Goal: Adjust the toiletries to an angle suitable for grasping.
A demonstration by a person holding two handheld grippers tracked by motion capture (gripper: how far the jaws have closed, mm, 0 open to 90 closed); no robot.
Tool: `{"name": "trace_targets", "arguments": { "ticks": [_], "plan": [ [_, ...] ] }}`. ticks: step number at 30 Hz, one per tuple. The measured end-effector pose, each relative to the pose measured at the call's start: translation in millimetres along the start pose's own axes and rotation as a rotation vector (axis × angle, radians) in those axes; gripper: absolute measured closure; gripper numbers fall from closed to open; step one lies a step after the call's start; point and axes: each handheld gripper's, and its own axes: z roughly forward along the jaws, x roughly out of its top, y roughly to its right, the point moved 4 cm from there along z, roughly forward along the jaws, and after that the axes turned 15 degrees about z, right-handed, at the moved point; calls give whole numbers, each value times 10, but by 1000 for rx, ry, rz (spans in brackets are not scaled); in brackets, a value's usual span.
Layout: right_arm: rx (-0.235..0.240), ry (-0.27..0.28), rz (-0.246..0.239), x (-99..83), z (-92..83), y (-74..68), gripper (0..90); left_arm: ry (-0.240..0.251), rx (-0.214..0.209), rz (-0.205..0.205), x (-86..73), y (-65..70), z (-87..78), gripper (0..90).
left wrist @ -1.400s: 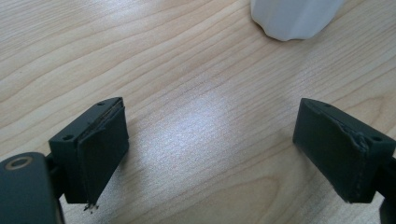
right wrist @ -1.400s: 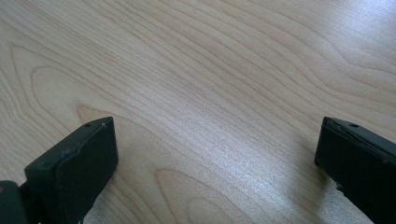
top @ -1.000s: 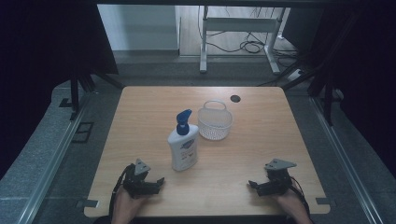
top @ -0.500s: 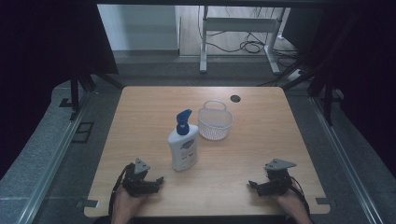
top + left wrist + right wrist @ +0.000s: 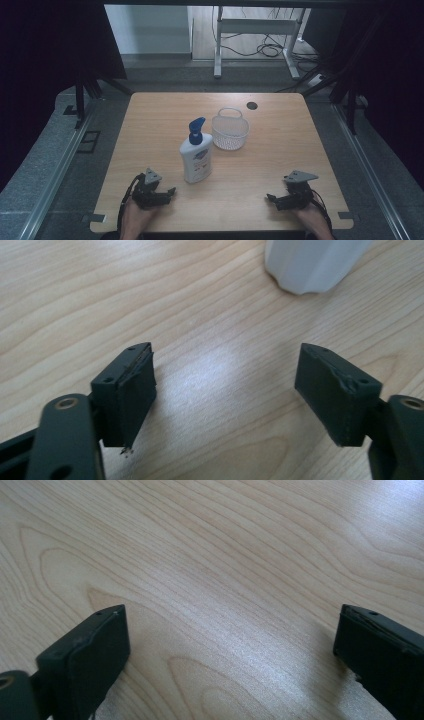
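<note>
Near the table [image 5: 280, 165] centre, the pump bottle [image 5: 196, 159] looks rigid, smooth, top-heavy; best gripped mid-body; left gripper [image 5: 167, 192] and right gripper [image 5: 272, 198] gape empty, jaws just closing slightly.

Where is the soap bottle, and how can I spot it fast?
Look at the wooden table and find its middle. There stands the white pump bottle, upright, just in front and left of the see-through basket. Its blue pump top and blue label set it apart from the basket.
</note>
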Motion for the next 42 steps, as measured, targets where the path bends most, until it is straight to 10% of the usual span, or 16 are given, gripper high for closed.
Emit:
{"name": "trace_targets", "arguments": {
  "ticks": [33, 42],
  "plan": [
    [52, 43, 38, 47, -67, 27, 128, 57, -63, -14, 336, -81, 305, 883],
    [57, 45, 53, 47, -72, 42, 126, 66, -85, 5, 465, -72, 482, 893]
  ]
}}
